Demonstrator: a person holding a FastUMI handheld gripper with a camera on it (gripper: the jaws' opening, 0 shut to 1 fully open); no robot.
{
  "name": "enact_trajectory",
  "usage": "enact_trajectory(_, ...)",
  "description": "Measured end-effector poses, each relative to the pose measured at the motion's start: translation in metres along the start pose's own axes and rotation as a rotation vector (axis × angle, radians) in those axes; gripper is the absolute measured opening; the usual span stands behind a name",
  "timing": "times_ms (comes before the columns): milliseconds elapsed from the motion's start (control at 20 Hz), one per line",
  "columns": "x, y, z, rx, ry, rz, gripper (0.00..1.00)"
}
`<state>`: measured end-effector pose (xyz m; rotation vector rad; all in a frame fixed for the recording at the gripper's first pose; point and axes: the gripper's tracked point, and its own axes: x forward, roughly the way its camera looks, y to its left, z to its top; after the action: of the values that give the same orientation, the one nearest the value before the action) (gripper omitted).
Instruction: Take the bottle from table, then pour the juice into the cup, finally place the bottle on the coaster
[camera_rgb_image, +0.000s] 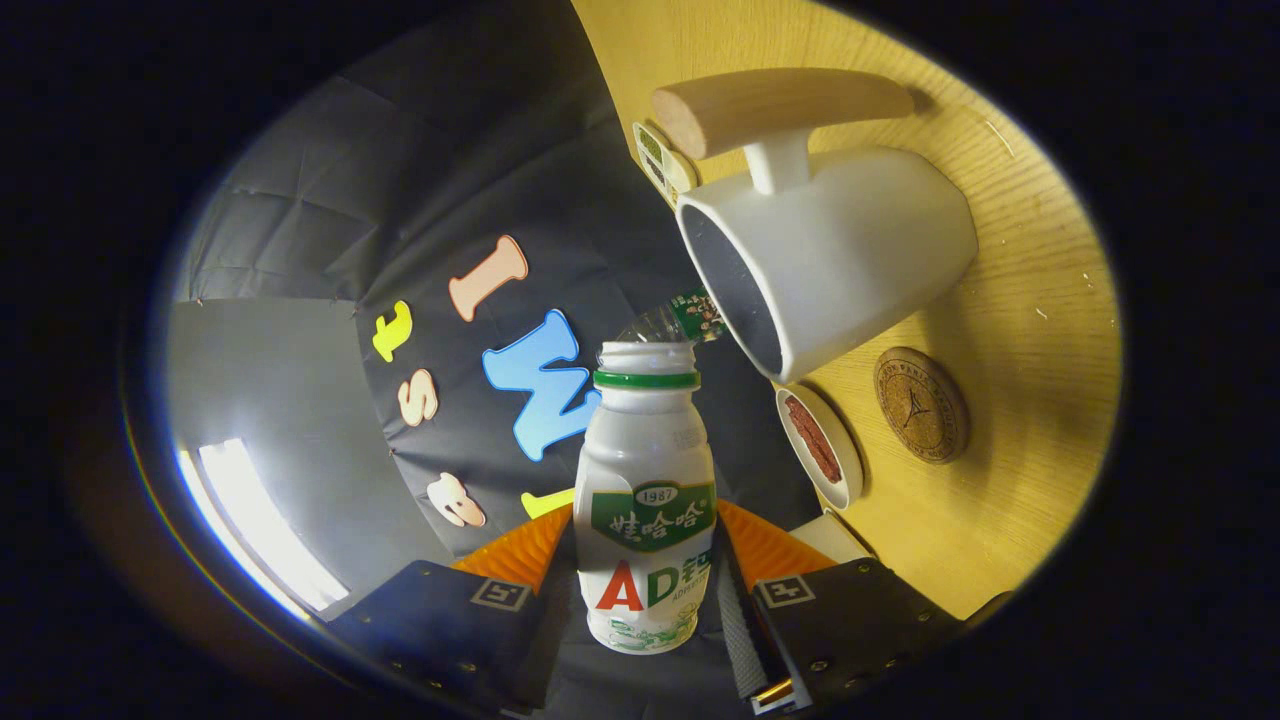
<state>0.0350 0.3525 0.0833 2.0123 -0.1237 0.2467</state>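
In the gripper view, the fingers (645, 590) are clamped on a small white yogurt-drink bottle (646, 500), one on each side. The bottle has a green ring under its open mouth. Its mouth is near the rim of a white cup (840, 250) with a wooden handle (780, 105). The cup stands on the wooden desk (1010, 330). A round cork coaster (921, 404) lies beside the cup. A small white dish (822, 445) sits near the coaster.

A recording booth rather than a home: creased black cloth wall (420, 180) at nine o'clock, pale wood-grain table (1020, 330) at three o'clock, bright ceiling light panel (265, 530) at eight.
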Motion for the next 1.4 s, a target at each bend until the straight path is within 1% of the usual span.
enact_trajectory(550,0.001,-0.002,0.001,0.005,-0.003,0.005,0.67)
enact_trajectory(950,0.000,-0.005,0.002,-0.022,-0.006,-0.008,0.67)
enact_trajectory(1250,0.000,-0.007,0.005,-0.064,-0.006,-0.028,0.67)
enact_trajectory(1400,0.001,-0.011,0.005,-0.142,-0.009,-0.064,0.67)
